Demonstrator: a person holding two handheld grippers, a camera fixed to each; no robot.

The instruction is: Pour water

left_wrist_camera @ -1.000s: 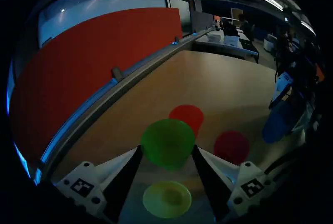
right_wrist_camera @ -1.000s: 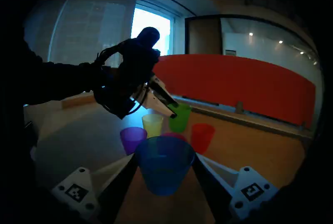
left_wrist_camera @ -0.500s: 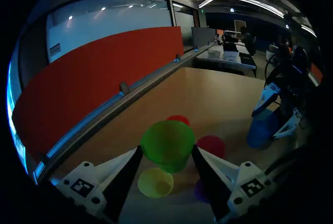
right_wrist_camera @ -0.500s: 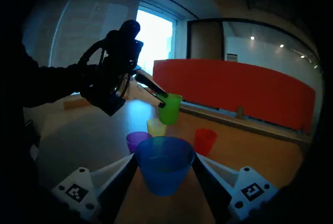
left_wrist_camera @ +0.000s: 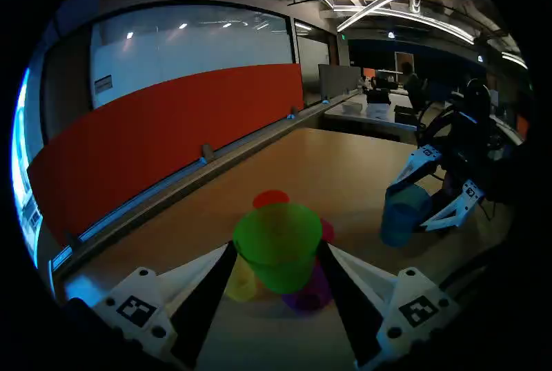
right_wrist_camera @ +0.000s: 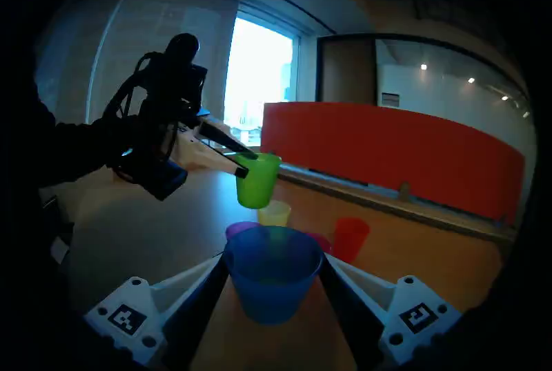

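Observation:
A green cup [left_wrist_camera: 278, 250] is clamped upright between the fingers of my left gripper [left_wrist_camera: 278, 245], held in the air above the cups on the table. In the right gripper view the same green cup [right_wrist_camera: 257, 179] hangs in the left gripper [right_wrist_camera: 243, 163], up and left of centre. My right gripper [right_wrist_camera: 272, 261] is shut on a blue cup [right_wrist_camera: 272, 281], also upright. From the left gripper view, the blue cup [left_wrist_camera: 402, 214] and the right gripper [left_wrist_camera: 431, 195] are off to the right, lower than the green cup.
On the wooden table [left_wrist_camera: 331, 164] stand a yellow cup [right_wrist_camera: 274, 214], a purple cup [right_wrist_camera: 241, 228], a red cup [right_wrist_camera: 350, 236] and a second reddish cup [left_wrist_camera: 326, 231]. An orange divider panel [left_wrist_camera: 159, 123] runs along the table's far edge. A dark-sleeved arm [right_wrist_camera: 69, 147] holds the left gripper.
The left gripper has lifted the green cup higher, away from the cups on the table. The right gripper with the blue cup now sits closer to the green cup.

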